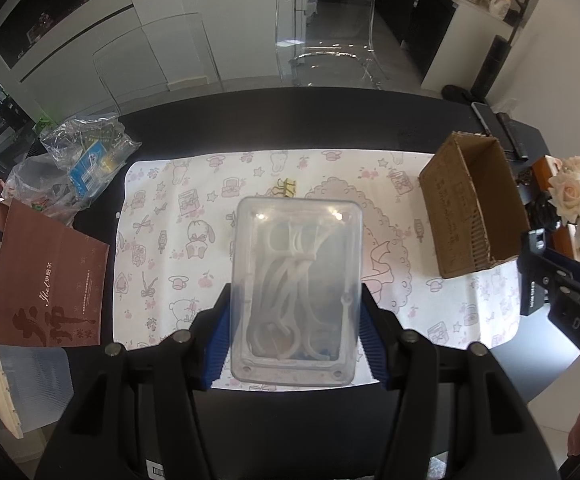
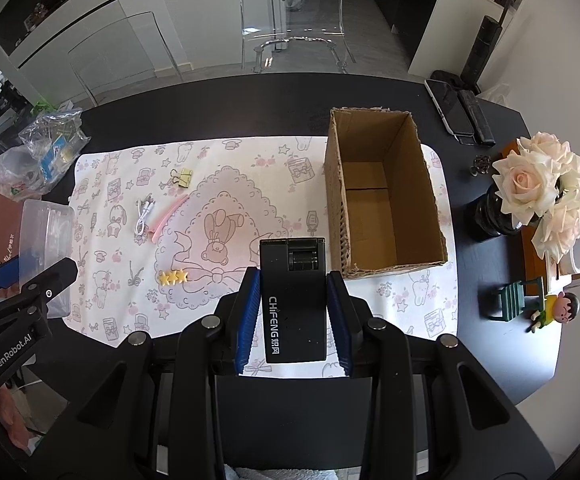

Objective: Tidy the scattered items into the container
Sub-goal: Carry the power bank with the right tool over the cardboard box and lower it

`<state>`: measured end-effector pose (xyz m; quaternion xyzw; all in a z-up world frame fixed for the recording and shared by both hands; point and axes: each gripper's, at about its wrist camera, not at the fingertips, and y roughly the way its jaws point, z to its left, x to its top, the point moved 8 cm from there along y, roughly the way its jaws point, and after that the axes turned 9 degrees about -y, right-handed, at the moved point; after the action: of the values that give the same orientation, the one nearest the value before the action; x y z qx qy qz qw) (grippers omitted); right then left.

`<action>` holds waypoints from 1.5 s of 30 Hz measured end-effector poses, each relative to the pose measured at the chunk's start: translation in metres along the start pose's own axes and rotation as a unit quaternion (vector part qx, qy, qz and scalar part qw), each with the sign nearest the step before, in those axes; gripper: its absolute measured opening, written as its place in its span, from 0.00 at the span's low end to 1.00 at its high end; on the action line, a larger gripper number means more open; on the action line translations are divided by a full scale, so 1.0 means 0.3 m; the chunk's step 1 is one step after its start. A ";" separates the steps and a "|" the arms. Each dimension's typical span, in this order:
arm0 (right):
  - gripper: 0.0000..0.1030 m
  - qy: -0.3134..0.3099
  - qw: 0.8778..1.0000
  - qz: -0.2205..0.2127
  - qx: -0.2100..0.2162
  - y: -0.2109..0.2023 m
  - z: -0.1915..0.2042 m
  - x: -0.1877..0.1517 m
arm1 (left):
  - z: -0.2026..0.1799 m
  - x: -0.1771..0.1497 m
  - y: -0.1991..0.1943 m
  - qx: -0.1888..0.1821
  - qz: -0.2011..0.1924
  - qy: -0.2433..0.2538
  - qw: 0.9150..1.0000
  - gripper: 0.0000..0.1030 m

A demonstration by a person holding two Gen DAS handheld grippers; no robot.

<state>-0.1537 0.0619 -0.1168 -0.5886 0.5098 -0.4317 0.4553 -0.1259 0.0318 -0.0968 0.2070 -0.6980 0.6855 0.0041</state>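
My left gripper [image 1: 295, 344] is shut on a clear plastic box of white floss picks [image 1: 296, 292], held above the patterned mat [image 1: 178, 240]. My right gripper [image 2: 293, 320] is shut on a black CHIFENG device [image 2: 295, 300], just left of the open cardboard box [image 2: 386, 196], whose inside is bare. On the mat lie a yellow binder clip [image 2: 182, 178], a white cable [image 2: 144, 216], a pink clip [image 2: 168, 214] and a yellow star clip [image 2: 173, 278]. The left gripper [image 2: 34, 276] with its clear box shows at the left edge of the right wrist view.
A black table [image 2: 250, 100] carries a crumpled plastic bag [image 2: 50, 140] and brown paper bag [image 1: 50, 280] at left. At right stand a vase of pale roses [image 2: 538, 188], phones [image 2: 456, 112], and a small bench with a figurine [image 2: 554, 308]. Clear chairs [image 2: 290, 12] stand behind.
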 end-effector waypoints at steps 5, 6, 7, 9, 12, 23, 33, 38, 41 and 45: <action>0.33 0.004 1.000 0.003 0.000 0.022 -0.088 0.014 | -0.082 0.027 0.026 0.004 0.002 0.001 1.000 0.54; 0.33 0.004 1.000 0.004 0.000 0.028 -0.105 0.018 | -0.098 0.032 0.032 0.005 0.003 0.001 1.000 0.54; 0.33 0.004 1.000 0.005 0.001 0.035 -0.123 0.022 | -0.113 0.038 0.038 0.006 0.003 0.000 1.000 0.54; 0.33 0.003 1.000 0.007 0.002 0.050 -0.159 0.030 | -0.145 0.049 0.052 0.008 0.005 -0.002 1.000 0.54; 0.33 0.000 1.000 0.011 0.004 0.077 -0.207 0.043 | -0.188 0.064 0.074 0.009 0.009 -0.007 1.000 0.54; 0.33 -0.009 0.999 0.032 0.013 0.182 -0.296 0.067 | -0.275 0.104 0.147 0.013 0.019 -0.023 0.999 0.54; 0.33 -0.007 0.999 0.045 0.015 0.243 -0.321 0.069 | -0.291 0.114 0.189 0.018 0.028 -0.017 0.999 0.54; 0.33 -0.008 0.999 0.050 0.015 0.262 -0.326 0.069 | -0.304 0.116 0.203 0.016 0.030 -0.016 0.999 0.54; 0.33 -0.007 0.998 0.053 0.016 0.271 -0.327 0.068 | -0.306 0.115 0.209 0.016 0.033 -0.016 0.999 0.54; 0.33 -0.006 0.998 0.055 0.016 0.279 -0.327 0.069 | -0.301 0.115 0.214 0.018 0.034 -0.016 0.999 0.54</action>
<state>-0.2643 0.0265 -0.1766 -0.5548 0.5318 -0.4105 0.4907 -0.2015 0.1071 -0.1427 0.1940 -0.6920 0.6945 -0.0343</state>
